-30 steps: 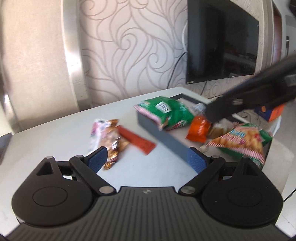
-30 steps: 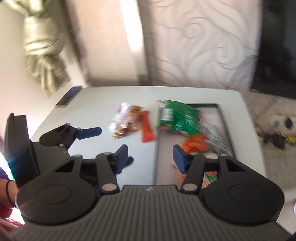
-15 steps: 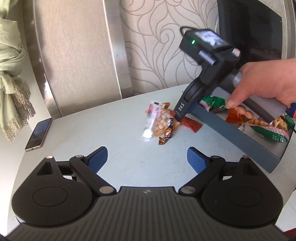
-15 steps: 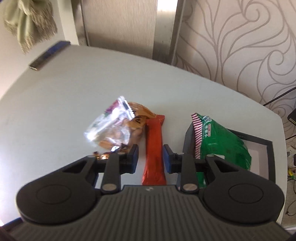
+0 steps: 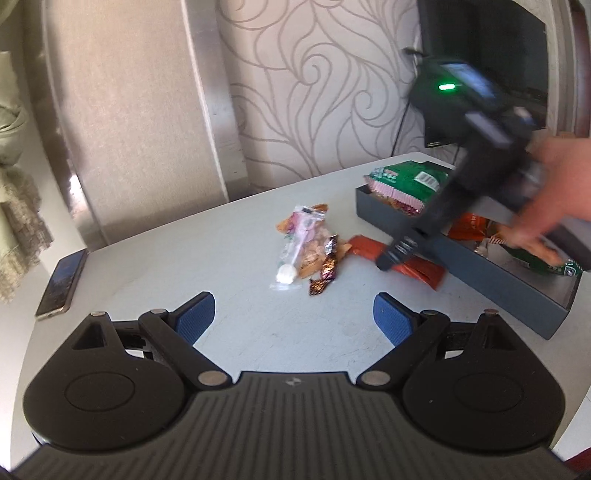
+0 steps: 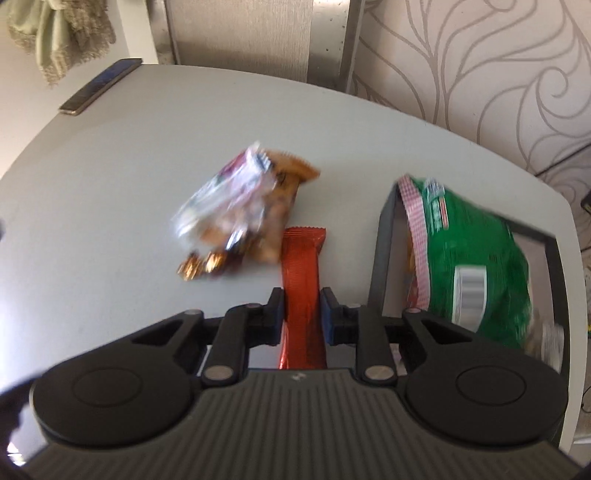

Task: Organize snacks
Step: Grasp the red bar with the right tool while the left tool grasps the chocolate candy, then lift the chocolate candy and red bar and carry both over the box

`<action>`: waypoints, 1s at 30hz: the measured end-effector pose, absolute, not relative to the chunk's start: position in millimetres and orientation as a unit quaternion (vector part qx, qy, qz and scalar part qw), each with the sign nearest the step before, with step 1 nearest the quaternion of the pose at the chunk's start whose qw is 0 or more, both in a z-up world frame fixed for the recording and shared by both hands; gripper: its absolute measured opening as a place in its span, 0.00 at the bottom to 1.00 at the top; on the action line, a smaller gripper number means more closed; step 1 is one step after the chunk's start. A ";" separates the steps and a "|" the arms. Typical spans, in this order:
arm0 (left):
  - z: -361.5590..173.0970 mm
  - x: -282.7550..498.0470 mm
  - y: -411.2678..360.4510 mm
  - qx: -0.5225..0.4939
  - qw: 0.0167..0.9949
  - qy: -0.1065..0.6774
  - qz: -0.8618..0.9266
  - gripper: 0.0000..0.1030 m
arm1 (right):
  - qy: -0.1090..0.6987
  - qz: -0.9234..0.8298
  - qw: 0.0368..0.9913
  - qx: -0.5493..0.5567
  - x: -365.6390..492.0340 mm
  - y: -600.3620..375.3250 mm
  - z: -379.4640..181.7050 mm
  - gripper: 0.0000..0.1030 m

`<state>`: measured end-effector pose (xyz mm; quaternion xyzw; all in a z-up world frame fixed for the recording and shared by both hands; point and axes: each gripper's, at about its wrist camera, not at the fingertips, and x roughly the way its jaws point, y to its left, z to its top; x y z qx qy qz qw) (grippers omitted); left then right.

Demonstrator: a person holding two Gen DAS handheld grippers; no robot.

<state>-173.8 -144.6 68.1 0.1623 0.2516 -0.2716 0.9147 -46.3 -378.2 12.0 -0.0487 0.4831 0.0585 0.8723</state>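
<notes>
An orange-red snack bar lies on the white table, also seen in the left wrist view. My right gripper has its blue pads against both sides of the bar; it shows in the left wrist view coming down on the bar. A clear packet of nuts and small wrapped candies lies left of the bar, also in the right wrist view. A dark grey box holds a green bag and other snacks. My left gripper is open and empty above the table.
A phone lies near the table's left edge, also seen in the right wrist view. A TV hangs on the patterned wall behind the box. A curtain hangs at far left.
My right gripper has lowered over the snack bar and its jaws have closed in on it. The left gripper has stayed open, its view shifting slightly.
</notes>
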 end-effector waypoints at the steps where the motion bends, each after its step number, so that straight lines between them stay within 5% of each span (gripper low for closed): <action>1: 65.0 -168.3 -148.9 0.165 0.910 0.251 -0.285 0.91 | 0.482 0.060 0.873 -0.042 -60.9 -378.4 13.4 0.23; 8: 40.1 -122.2 -186.7 0.177 0.885 0.279 -0.327 0.67 | 0.503 0.058 0.862 -0.014 -151.5 -375.8 6.6 0.23; 16: 13.3 -89.6 -233.6 0.210 0.871 0.292 -0.336 0.56 | 0.497 0.048 0.866 -0.020 -178.2 -369.7 4.7 0.23; 20: 13.7 -89.2 -236.8 0.198 0.862 0.304 -0.354 0.18 | 0.496 0.045 0.867 -0.016 -178.4 -371.8 4.0 0.23; 30: 20.4 -122.9 -198.8 0.184 0.872 0.305 -0.336 0.18 | 0.478 0.057 0.877 -0.011 -185.1 -367.7 10.0 0.23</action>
